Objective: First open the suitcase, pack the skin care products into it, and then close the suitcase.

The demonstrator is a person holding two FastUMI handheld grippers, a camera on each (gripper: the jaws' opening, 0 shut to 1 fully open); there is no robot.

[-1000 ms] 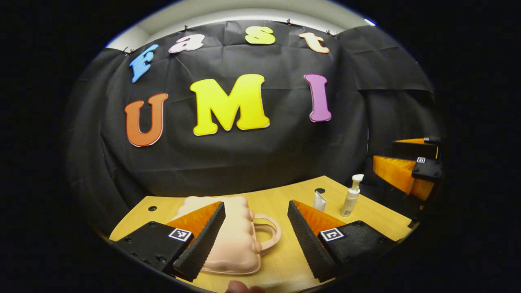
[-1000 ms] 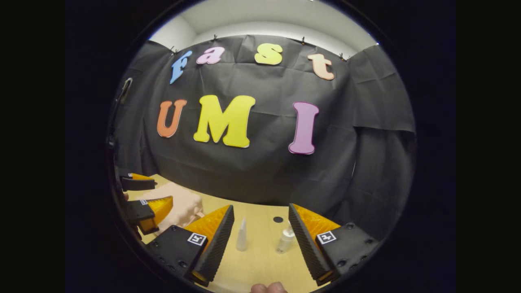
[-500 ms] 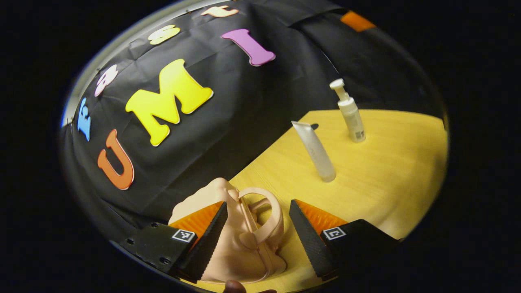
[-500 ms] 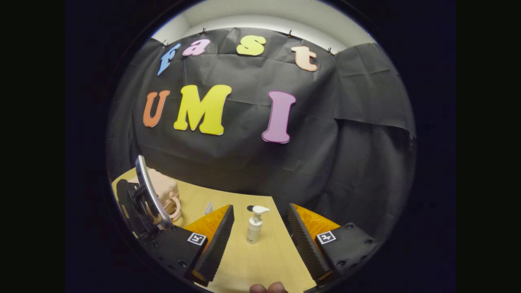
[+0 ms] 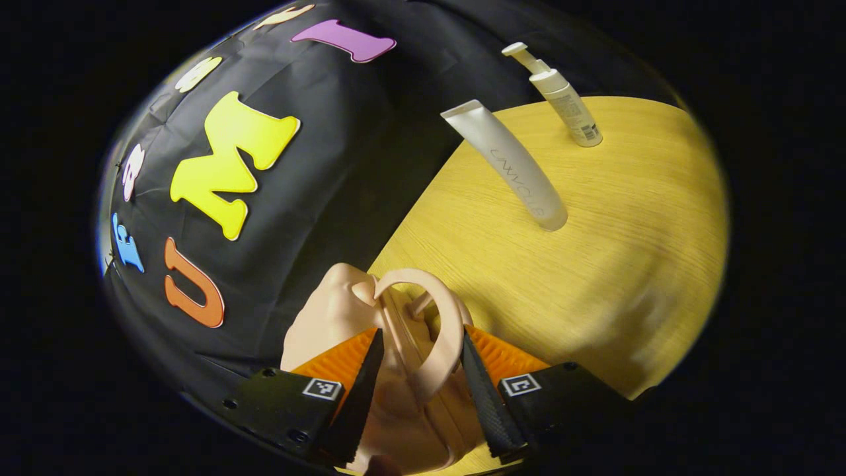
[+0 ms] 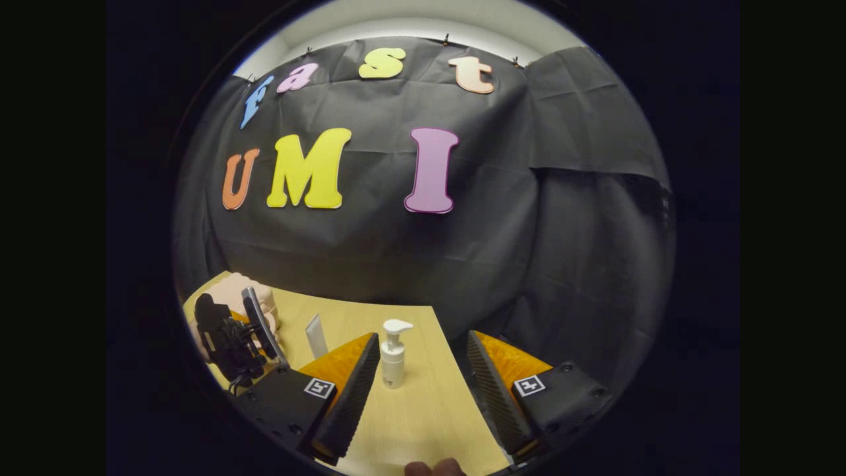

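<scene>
While apparently shut, suitcase [image 5: 344, 317] between tongs [image 5: 418, 390].

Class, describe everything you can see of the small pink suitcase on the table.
The suitcase is pale peach-pink, looks like smooth moulded plastic with a bumpy, rounded shell and a looped carry handle on its edge. It appears closed, resting at the table's edge near the black cloth wall. The left gripper straddles the handle, its fingers close beside it; whether they press it is unclear.
</scene>
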